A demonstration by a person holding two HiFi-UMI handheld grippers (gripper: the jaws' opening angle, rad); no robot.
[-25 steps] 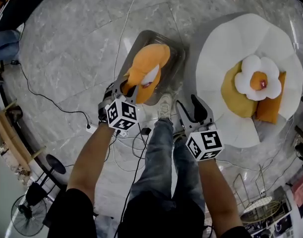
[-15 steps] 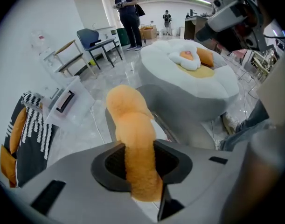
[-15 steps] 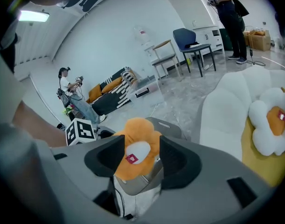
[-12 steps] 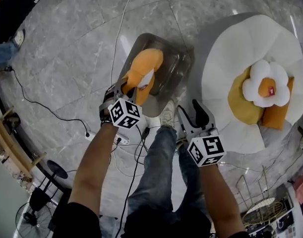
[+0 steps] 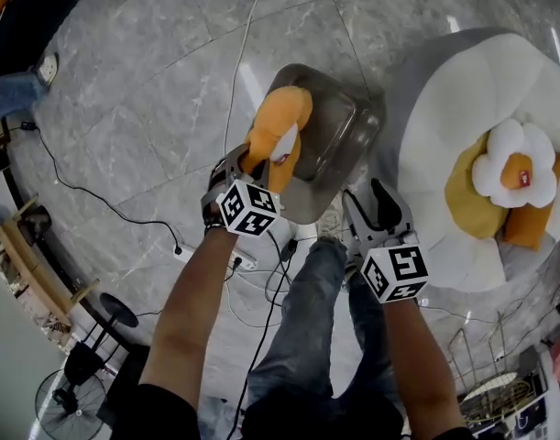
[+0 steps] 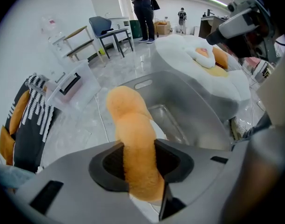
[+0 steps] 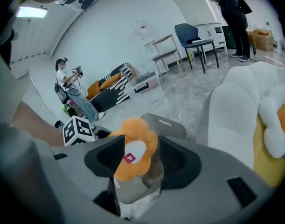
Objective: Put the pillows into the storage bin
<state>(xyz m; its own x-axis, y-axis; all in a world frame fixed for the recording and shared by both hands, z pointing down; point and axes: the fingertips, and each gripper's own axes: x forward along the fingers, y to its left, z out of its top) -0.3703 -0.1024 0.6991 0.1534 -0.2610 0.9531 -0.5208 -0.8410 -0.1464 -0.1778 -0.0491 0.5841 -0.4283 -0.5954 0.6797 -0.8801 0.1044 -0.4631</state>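
- Orange pillow [image 5: 278,136], flower-shaped with a white centre and a small red tag, sits between the jaws of the left gripper [image 5: 236,165]; the pads press on one petal from both sides, though the jaws have just been opening a little.
- From that grip the pillow reaches over the near left part of the storage bin [image 5: 339,145]. The right gripper view shows it standing up above the rim; whether it touches the bin's bottom cannot be told.
- Right gripper [image 5: 376,211] hovers just beside the bin's near right corner, jaws about half apart with nothing between them. Pillow and bin show beyond the gap.
- The bin is clear grey plastic and stands on a grey marble floor [image 5: 151,108], just ahead of the person's shoes.
- Cables [image 5: 261,273] and a white power strip [image 5: 211,257] lie on the floor near the feet.
- To the right, a big white cushion [image 5: 454,99] carries a white flower pillow [image 5: 513,168] on a yellow pillow [image 5: 463,195].
- Farther off are a blue chair [image 6: 105,29], a black-and-white striped sofa [image 7: 114,90] and people standing.
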